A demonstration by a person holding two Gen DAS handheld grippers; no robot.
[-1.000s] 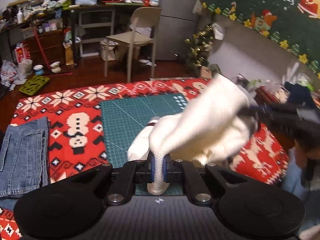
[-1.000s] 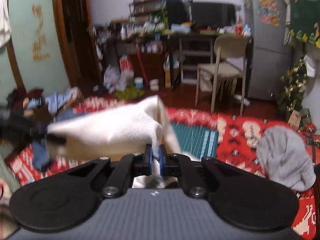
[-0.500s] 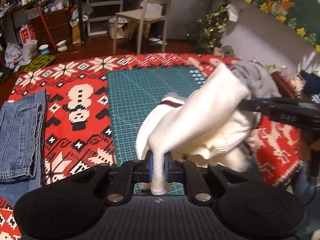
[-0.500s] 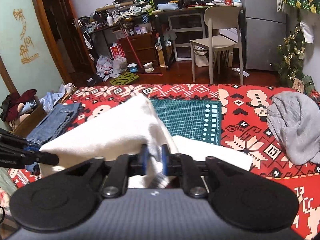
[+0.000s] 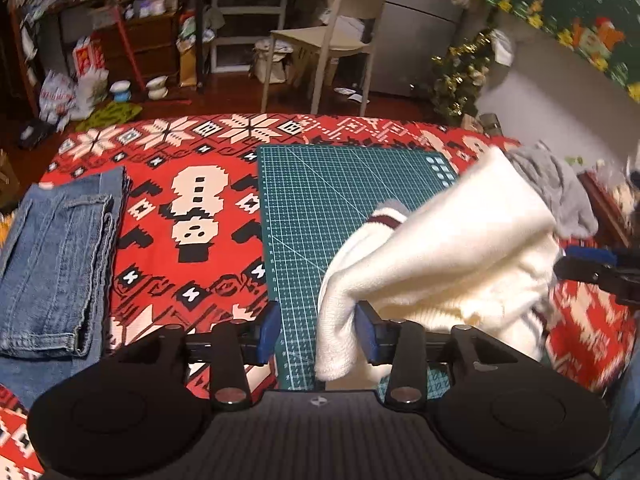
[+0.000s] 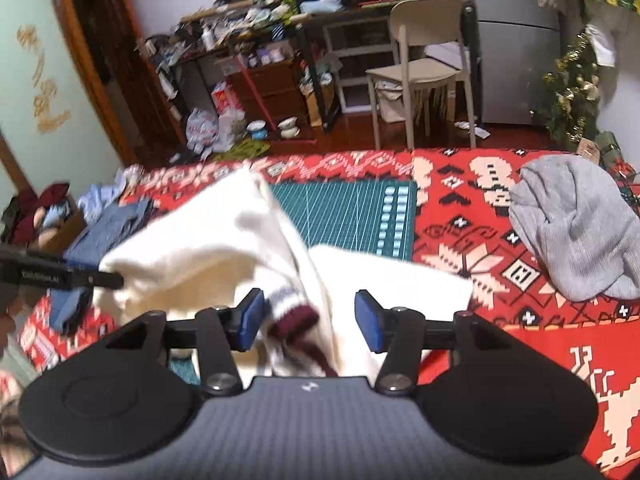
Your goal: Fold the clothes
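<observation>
A cream knit sweater (image 5: 440, 264) with a maroon-striped cuff (image 6: 296, 320) lies bunched over the near right part of the green cutting mat (image 5: 340, 200). My left gripper (image 5: 318, 330) is just above the mat's near edge and its jaws are opening. A fold of the sweater hangs against the right pad, well apart from the left pad. My right gripper (image 6: 310, 320) is opening too, with the cuff lying loose between its blue pads. Each gripper shows at the edge of the other's view, at opposite ends of the sweater.
Folded blue jeans (image 5: 56, 256) lie at the left on the red patterned cloth (image 5: 192, 208). A grey garment (image 6: 576, 232) is heaped at the right. Past the table's far edge stand a chair (image 5: 332, 40), cluttered shelves and a small decorated tree (image 6: 572, 92).
Both grippers have come down toward the table and their jaws have parted, so neither pinches the sweater. It has sagged onto the mat.
</observation>
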